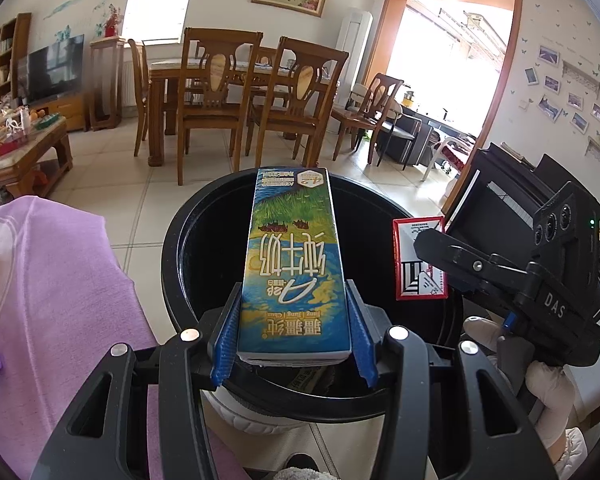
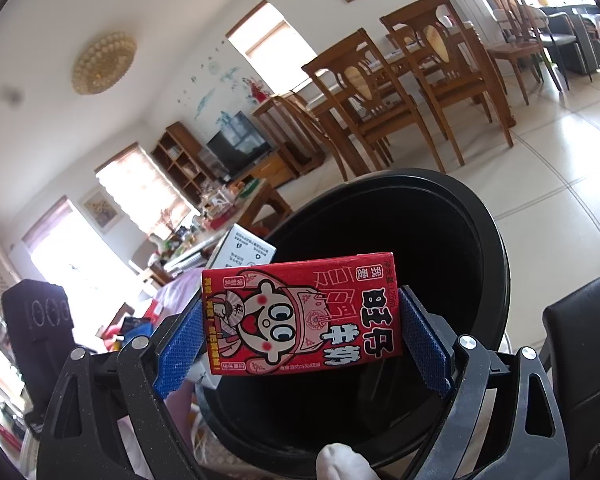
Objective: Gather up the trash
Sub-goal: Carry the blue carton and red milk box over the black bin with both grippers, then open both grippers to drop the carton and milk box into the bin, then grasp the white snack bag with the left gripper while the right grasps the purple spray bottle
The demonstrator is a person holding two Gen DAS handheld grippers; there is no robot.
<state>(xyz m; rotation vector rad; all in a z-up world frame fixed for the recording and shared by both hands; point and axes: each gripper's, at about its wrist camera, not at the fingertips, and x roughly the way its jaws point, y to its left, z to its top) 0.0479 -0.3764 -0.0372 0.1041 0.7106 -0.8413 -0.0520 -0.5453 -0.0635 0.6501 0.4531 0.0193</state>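
**Two cartons held over the black bin**

Item 1: tall milk carton (image 1: 294, 264), blue, green and yellow print. Gripped near its base between the blue pads (image 1: 226, 344) of the left gripper (image 1: 294, 340), which are closed against its two long sides. The carton runs forward from the fingers, its far end reaching out over the opening of the black bin (image 1: 172, 256). In the right wrist view only its white end panel (image 2: 246, 254) shows, just beyond the left fingertip.

Item 2: small red drink carton (image 2: 302, 314) with a cartoon face. Set crosswise between the blue pads (image 2: 424, 344) of the right gripper (image 2: 302, 340); the pads sit narrowed against its two short ends and carry it. It hangs above the mouth of the black bin (image 2: 496, 264), which fills the space ahead of and below the fingers. In the left wrist view the same carton (image 1: 418, 260) appears right of the left fingers, at the tip of the right gripper (image 1: 440, 256), over the bin's right rim.

Item 3: bin interior, dark; some printed paper shows under the left fingers, otherwise contents cannot be made out.

Surroundings: purple cloth (image 1: 60, 300) left of the left fingers; a gloved hand (image 1: 540, 376) on the right gripper's handle; wooden dining chairs (image 1: 216, 92) and tiled floor (image 1: 120, 208) far ahead.
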